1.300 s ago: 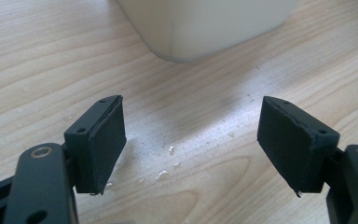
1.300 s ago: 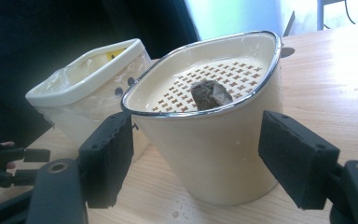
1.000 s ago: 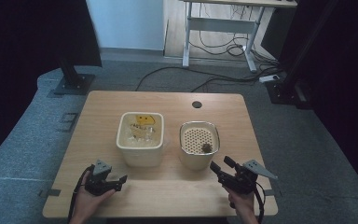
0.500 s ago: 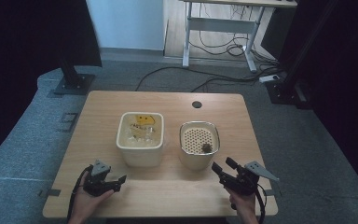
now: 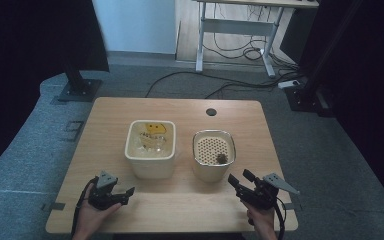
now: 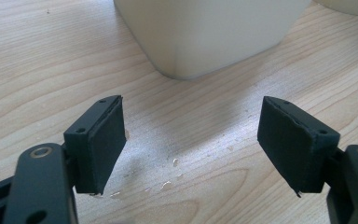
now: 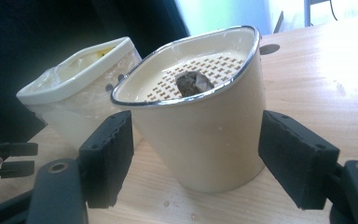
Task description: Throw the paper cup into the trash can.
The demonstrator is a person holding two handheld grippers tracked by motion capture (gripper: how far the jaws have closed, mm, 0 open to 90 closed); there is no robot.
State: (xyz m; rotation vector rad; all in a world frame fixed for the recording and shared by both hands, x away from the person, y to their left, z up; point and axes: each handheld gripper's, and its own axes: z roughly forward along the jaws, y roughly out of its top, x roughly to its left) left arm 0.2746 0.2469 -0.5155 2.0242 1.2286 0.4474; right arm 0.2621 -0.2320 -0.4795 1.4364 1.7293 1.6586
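1. The strainer pot stands near the table's middle; its perforated insert holds one small dark lump.
2. Just left of the pot, apart from it, stands the tub, with something yellow and pale bits inside.
3. The right gripper is in front of the pot, jaws wide, one on either side of the pot's wall, not touching.
4. The left gripper is before the tub's near corner, jaws wide and empty over a few water drops.
5. Cables lie on the floor beyond the table.
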